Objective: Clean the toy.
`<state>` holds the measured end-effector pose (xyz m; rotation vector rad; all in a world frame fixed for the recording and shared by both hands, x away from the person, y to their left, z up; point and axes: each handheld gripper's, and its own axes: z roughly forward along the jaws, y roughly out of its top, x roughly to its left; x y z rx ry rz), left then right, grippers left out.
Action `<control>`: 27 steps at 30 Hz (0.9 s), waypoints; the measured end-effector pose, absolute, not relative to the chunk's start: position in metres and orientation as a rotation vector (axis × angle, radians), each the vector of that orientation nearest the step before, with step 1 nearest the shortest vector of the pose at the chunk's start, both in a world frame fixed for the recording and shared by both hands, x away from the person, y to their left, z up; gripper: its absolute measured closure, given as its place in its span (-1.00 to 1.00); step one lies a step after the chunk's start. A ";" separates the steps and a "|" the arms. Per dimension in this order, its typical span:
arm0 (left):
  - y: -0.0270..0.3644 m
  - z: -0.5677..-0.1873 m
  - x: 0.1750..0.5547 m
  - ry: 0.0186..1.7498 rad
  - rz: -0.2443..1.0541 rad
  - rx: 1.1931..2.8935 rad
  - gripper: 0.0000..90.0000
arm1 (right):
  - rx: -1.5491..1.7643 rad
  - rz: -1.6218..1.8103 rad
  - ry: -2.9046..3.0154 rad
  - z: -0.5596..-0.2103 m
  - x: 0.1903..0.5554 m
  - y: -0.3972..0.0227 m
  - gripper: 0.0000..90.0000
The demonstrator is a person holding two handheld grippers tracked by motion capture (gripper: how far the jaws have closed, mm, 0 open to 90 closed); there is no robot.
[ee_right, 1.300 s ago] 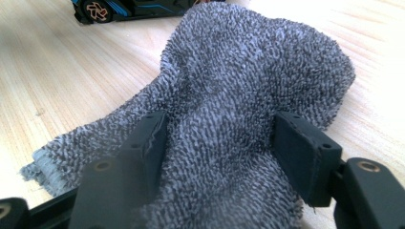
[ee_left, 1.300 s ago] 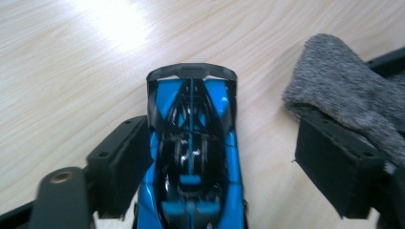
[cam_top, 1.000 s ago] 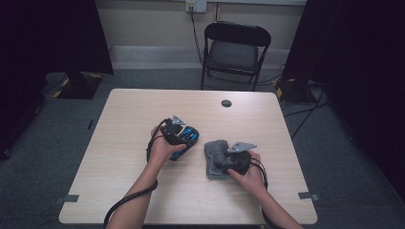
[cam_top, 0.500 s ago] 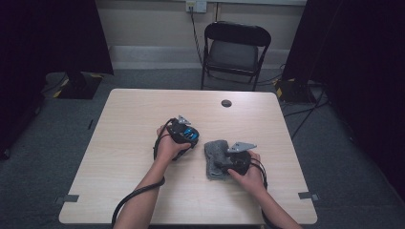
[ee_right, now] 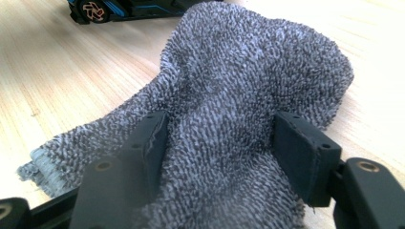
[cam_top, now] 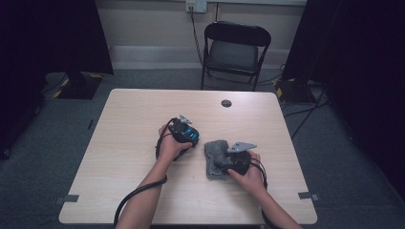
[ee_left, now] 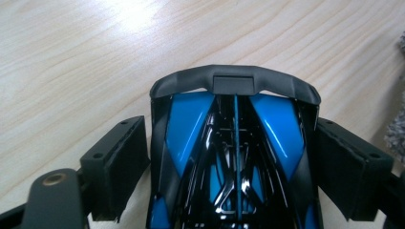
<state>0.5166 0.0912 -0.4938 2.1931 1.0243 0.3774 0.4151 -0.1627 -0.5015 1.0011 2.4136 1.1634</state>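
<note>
Left gripper view: toy car [ee_left: 234,157] points straight ahead, apparently between fingers [ee_left: 114,167].

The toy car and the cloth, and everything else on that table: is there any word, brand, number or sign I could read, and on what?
No readable text anywhere.
Toy car: blue and black bodywork, no lettering; in the right gripper view its wheel bears an orange pattern, not letters.
Grey cloth: no tag or label visible.
Table: plain wood grain, unmarked.
Wall socket: too small to read.
</note>
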 end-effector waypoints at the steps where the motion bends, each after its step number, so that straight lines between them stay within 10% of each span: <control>1: 0.090 -0.494 0.517 1.034 0.386 2.198 -0.60 | 1.001 1.164 2.413 -0.502 0.415 -0.163 -0.18; 18: 0.087 -0.491 0.510 1.019 0.410 2.234 -0.43 | 1.007 1.162 2.405 -0.501 0.415 -0.162 -0.21; 27: 0.094 -0.484 0.505 1.001 0.387 2.220 -0.43 | 1.095 1.151 2.340 -0.496 0.414 -0.160 -0.54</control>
